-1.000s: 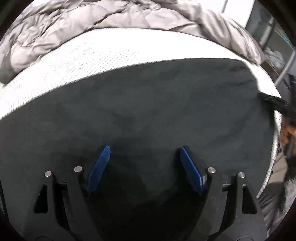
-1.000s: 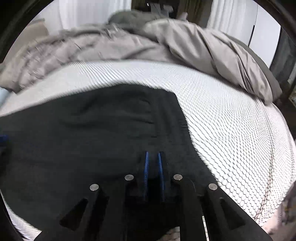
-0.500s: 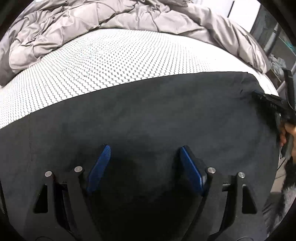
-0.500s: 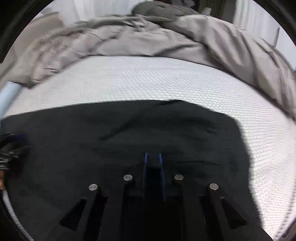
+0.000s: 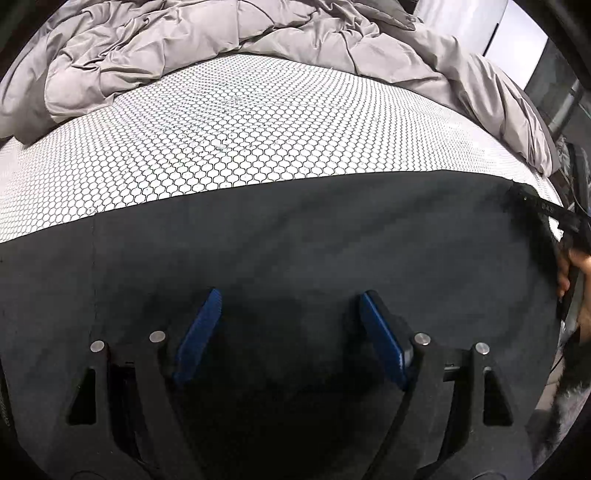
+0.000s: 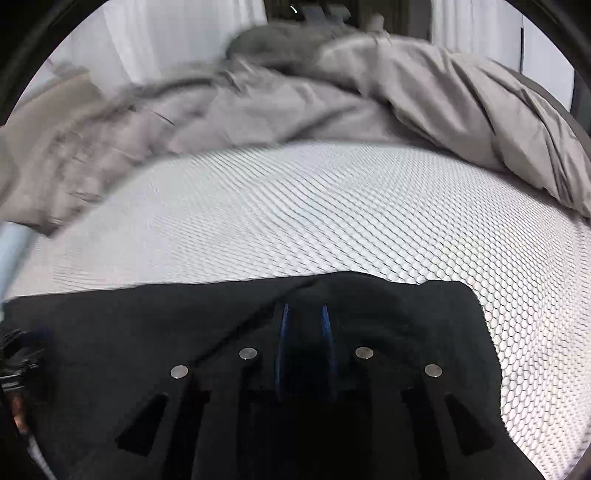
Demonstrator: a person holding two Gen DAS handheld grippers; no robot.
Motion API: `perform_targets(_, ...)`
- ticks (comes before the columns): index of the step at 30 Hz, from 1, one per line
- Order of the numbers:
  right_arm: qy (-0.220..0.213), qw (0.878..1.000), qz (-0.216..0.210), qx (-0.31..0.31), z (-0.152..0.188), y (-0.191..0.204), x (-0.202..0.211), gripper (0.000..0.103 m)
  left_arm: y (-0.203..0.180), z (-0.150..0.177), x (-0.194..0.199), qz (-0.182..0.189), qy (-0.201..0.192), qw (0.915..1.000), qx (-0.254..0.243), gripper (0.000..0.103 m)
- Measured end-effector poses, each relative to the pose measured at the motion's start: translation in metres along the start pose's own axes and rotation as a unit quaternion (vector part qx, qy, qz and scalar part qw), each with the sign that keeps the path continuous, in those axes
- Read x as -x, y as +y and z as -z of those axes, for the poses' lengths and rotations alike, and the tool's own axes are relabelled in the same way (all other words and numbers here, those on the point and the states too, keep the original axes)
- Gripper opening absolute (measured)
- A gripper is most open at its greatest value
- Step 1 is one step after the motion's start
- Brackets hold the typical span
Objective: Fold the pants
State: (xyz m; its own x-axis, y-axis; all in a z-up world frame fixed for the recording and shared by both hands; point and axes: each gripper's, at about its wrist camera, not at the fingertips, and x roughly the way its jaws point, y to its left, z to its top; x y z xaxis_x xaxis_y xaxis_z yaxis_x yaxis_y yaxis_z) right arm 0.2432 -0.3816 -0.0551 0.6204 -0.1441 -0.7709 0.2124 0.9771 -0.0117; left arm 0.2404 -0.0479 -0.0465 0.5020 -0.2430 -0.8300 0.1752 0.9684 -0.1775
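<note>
Black pants (image 5: 295, 236) lie spread over the near part of a white honeycomb-patterned mattress (image 5: 229, 129). My left gripper (image 5: 288, 314) hovers open over the cloth, its blue pads (image 5: 199, 325) wide apart with only flat fabric below them. My right gripper (image 6: 304, 321) is at the pants' far edge (image 6: 369, 288). Its jaws are opening slightly, with a raised fold of black cloth still pinched between the narrow-set pads (image 6: 283, 325). In the left wrist view the right gripper's tip (image 5: 546, 210) shows at the pants' right corner, with a hand (image 5: 569, 269) behind it.
A crumpled grey duvet (image 5: 258, 33) is heaped along the far side of the mattress and down its right side (image 6: 480, 110). The mattress edge drops off at the right (image 5: 554, 192). The left gripper shows dimly at the left rim of the right wrist view (image 6: 18, 354).
The pants' far edge has come nearer in both views, baring more mattress. The right pads stand a little farther apart than half a second ago. The left jaws are unchanged.
</note>
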Motion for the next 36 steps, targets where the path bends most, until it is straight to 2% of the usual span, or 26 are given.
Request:
perform_targets(2,0.003,0.999,-0.021,-0.036,0.001,-0.015,0.001,0.007,-0.001,0.001,0.002,-0.008,-0.002,0.9999,-0.011,0.076)
perform_targets(4,-0.009,1.0,-0.012,-0.016,0.004,-0.011,0.014,0.007,0.0,0.004,0.006,-0.022,-0.005,0.9997,-0.011,0.076)
perform_targets(5,-0.018,1.0,0.001,0.005,0.007,-0.005,0.023,0.014,-0.001,0.006,0.01,-0.024,-0.008,0.9996,-0.009,0.076)
perform_targets(6,-0.028,0.999,0.003,0.02,0.014,0.001,0.035,0.03,-0.002,0.011,0.016,-0.018,-0.012,0.9997,-0.007,0.076)
perform_targets(7,-0.037,0.999,-0.011,0.03,0.02,0.006,0.042,0.038,-0.005,0.016,0.024,-0.006,-0.019,0.9998,-0.006,0.076)
perform_targets(8,-0.043,0.997,-0.035,0.044,0.03,0.01,0.052,0.052,-0.01,0.022,0.034,0.01,-0.028,0.9995,-0.009,0.076)
perform_targets(9,-0.044,0.995,-0.063,0.065,0.044,0.016,0.062,0.055,-0.015,0.029,0.039,0.02,-0.035,0.9991,-0.014,0.076)
perform_targets(11,-0.029,0.991,-0.081,0.098,0.067,0.023,0.066,0.055,-0.034,0.045,0.048,0.04,-0.04,0.9976,-0.04,0.076)
perform_targets(12,-0.006,0.99,-0.066,0.121,0.078,0.027,0.058,0.055,-0.049,0.056,0.048,0.045,-0.033,0.9963,-0.066,0.076)
perform_targets(14,0.001,0.988,-0.02,0.156,0.089,0.027,0.05,0.055,-0.074,0.07,0.039,0.029,-0.013,0.9919,-0.123,0.076)
perform_targets(16,-0.008,0.99,-0.009,0.143,0.091,0.011,0.065,0.055,-0.085,0.079,0.036,0.001,-0.023,0.9882,-0.152,0.078)
perform_targets(17,-0.015,0.991,-0.017,0.134,0.093,0.002,0.077,0.054,-0.085,0.08,0.038,0.003,-0.027,0.9882,-0.151,0.078)
perform_targets(19,-0.035,0.993,-0.031,0.111,0.098,-0.015,0.097,0.058,-0.079,0.079,0.043,0.023,-0.022,0.9918,-0.124,0.078)
perform_targets(21,-0.055,0.996,-0.018,0.072,0.109,-0.037,0.116,0.078,-0.072,0.079,0.054,0.053,-0.031,0.9936,-0.095,0.078)
perform_targets(24,-0.05,0.995,-0.086,-0.028,0.128,-0.076,0.131,0.079,-0.078,0.085,0.07,0.086,-0.056,0.9905,-0.092,0.079)
perform_targets(26,-0.04,0.984,-0.145,-0.096,0.14,-0.1,0.135,0.079,-0.086,0.09,0.07,0.092,-0.054,0.9882,-0.11,0.082)
perform_targets(27,-0.037,0.98,-0.158,-0.113,0.142,-0.107,0.133,0.079,-0.092,0.092,0.065,0.087,-0.043,0.9876,-0.123,0.082)
perform_targets(29,-0.023,0.97,-0.19,-0.15,0.15,-0.122,0.13,0.079,-0.1,0.099,0.051,0.069,-0.016,0.9868,-0.146,0.083)
perform_targets(30,-0.016,0.964,-0.205,-0.167,0.152,-0.127,0.126,0.079,-0.106,0.105,0.048,0.053,-0.016,0.9855,-0.16,0.084)
perform_targets(32,0.0,0.949,-0.24,-0.203,0.154,-0.135,0.112,0.079,-0.109,0.108,0.052,0.048,-0.027,0.9846,-0.166,0.085)
perform_targets(34,0.011,0.932,-0.269,-0.242,0.154,-0.142,0.095,0.079,-0.108,0.108,0.057,0.059,-0.026,0.9855,-0.157,0.085)
perform_targets(36,0.0,0.909,-0.302,-0.288,0.15,-0.15,0.083,0.079,-0.104,0.109,0.062,0.065,-0.028,0.9867,-0.146,0.085)
